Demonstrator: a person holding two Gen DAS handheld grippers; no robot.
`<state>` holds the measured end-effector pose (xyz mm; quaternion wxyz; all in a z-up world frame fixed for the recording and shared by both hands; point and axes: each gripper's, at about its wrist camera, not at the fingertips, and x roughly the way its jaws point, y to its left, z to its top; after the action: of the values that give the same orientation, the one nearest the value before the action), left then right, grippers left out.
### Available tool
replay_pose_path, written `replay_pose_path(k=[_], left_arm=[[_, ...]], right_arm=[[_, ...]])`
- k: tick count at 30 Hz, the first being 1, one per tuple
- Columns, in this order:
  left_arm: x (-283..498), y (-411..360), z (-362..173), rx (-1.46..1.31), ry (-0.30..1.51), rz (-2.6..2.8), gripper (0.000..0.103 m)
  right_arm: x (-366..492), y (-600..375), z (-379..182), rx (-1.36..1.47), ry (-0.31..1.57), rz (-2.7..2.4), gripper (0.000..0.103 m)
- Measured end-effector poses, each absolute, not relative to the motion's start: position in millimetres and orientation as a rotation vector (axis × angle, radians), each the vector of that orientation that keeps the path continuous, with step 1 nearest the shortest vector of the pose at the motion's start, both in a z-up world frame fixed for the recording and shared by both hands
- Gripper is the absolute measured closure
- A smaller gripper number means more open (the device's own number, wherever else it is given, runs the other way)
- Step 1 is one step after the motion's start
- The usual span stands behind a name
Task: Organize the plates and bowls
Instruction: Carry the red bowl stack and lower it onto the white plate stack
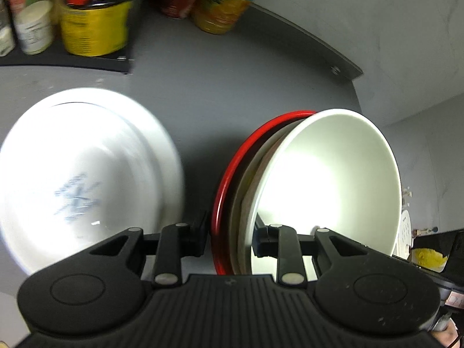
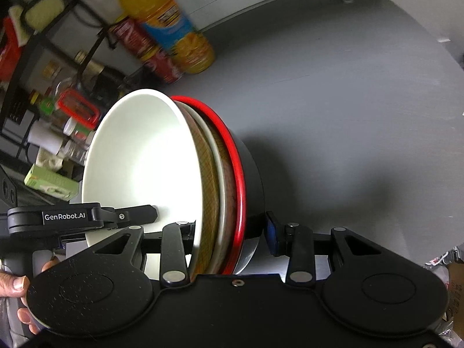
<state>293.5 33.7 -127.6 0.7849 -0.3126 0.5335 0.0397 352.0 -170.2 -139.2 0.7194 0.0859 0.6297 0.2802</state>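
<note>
Left gripper clamped on the near edge of a stack of bowls, one finger outside the red rim, the other finger inside the white bowl on top. Stack tipped up on its side, lifted above the gray counter.

Same stack of bowls seen from the right wrist: white bowl in front, then a tan checked one, a pale one, and a black bowl with a red rim at the back. Right gripper around the stack's near edge, left finger pressed inside the white bowl, right finger close to the black bowl's outside; can't tell if touching. Left gripper's black finger also reaching into the white bowl from the left side. Hand at the lower left corner.

White plate with a faint blue mark lying on the counter, just left of the stack, blurry. Yellow can, red can and juice bottle at the far back of the counter.
</note>
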Motion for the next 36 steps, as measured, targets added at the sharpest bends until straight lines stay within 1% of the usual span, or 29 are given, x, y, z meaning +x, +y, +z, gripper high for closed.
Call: replay_pose_path(k=[20, 36], left_arm=[[236.6, 137.2, -125.5, -0.75, 1.104, 0.209, 0.075], [221.2, 184.8, -140.2, -0.736, 1.135, 0.205, 0.075]], right_arm=[[306.9, -60.1, -140.2, 0.129, 1.414, 0.749, 0.065], [277.2, -18.0, -158.1, 0.12, 1.47, 0.721, 0.066]])
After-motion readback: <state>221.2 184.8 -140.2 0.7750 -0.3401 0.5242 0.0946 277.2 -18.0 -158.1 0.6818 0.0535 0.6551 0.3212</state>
